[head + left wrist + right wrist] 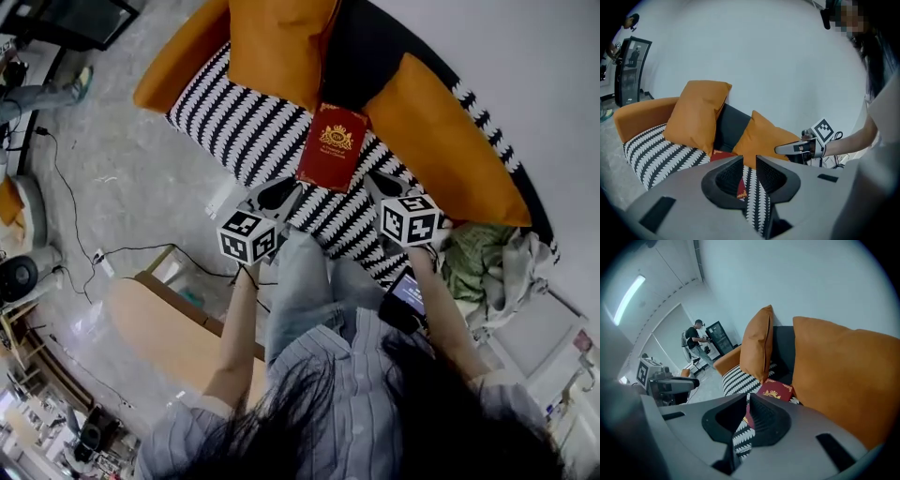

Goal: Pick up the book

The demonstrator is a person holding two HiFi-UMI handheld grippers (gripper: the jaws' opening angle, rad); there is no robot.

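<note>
The dark red, gold-crested hardcover book point(331, 147) is lying unlifted on the black-and-white patterned sofa seat point(248, 131). Near the book, the left gripper point(281, 194) jaws are being held slightly apart and the right gripper point(378, 181) jaws closed, both empty.

Red book point(331, 150) (gold crest point(337, 137)), orange cushions point(448, 141), black-and-white zigzag seat point(253, 131), black backrest point(361, 56), grey floor point(122, 178)

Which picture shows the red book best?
The head view: the whole book shows from above, gold crest and all, on the striped seat. The right gripper view shows its upper part; the left gripper view only red slivers behind the jaws.
</note>
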